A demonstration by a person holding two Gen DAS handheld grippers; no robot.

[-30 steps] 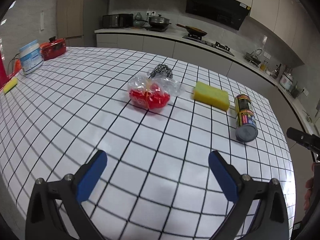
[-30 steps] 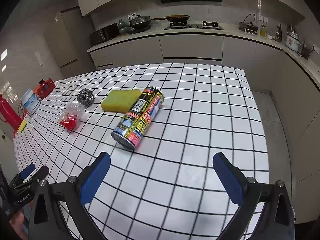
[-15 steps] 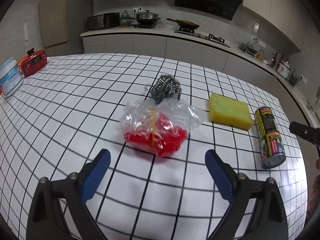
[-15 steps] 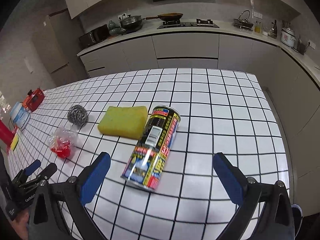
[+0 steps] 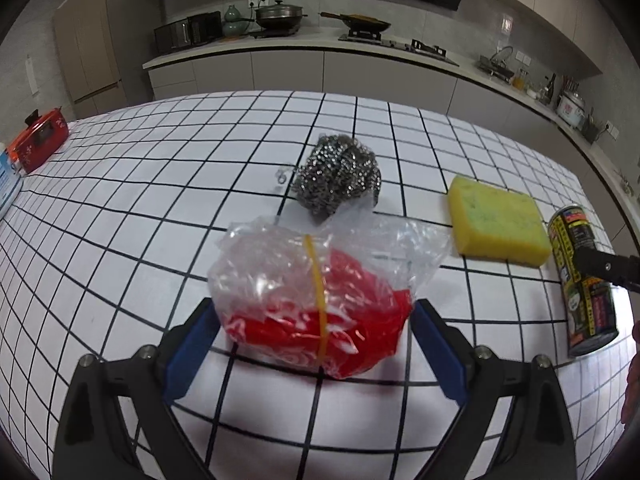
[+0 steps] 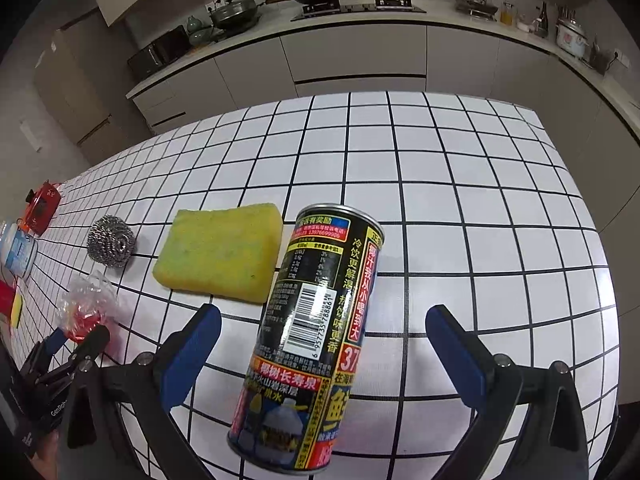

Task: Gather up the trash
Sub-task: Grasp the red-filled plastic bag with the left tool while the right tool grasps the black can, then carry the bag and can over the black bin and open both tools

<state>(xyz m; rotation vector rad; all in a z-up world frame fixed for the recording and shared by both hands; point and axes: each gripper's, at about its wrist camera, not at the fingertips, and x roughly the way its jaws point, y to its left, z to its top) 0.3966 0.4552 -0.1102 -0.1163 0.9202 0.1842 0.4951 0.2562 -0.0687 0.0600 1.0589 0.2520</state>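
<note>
White gridded surface (image 5: 120, 208), kitchen counters behind. Left gripper (image 5: 314, 338) low over the surface, jaws wide apart, straddling the crumpled clear plastic bag (image 5: 316, 280) with red contents and a yellow band around it; the blue pads sit just beside the bag's two flanks, and whether they touch it cannot be told. The bag lies flat on the surface. Just beyond it, touching or nearly touching its far edge, a steel wool scourer (image 5: 340, 176). To the right of that, apart, a yellow sponge (image 5: 496, 228). Right gripper (image 6: 324, 344), jaws also wide apart, set either side of a black drink can (image 6: 316, 336) lying on its side, label with barcode facing up, its near end toward the camera. Clear gaps between both pads and the can. The can's far end lies just beside the sponge. Far left edge of the surface: a small red container (image 6: 42, 206) and a white tub with a blue label (image 6: 18, 250), well apart from the rest.
</note>
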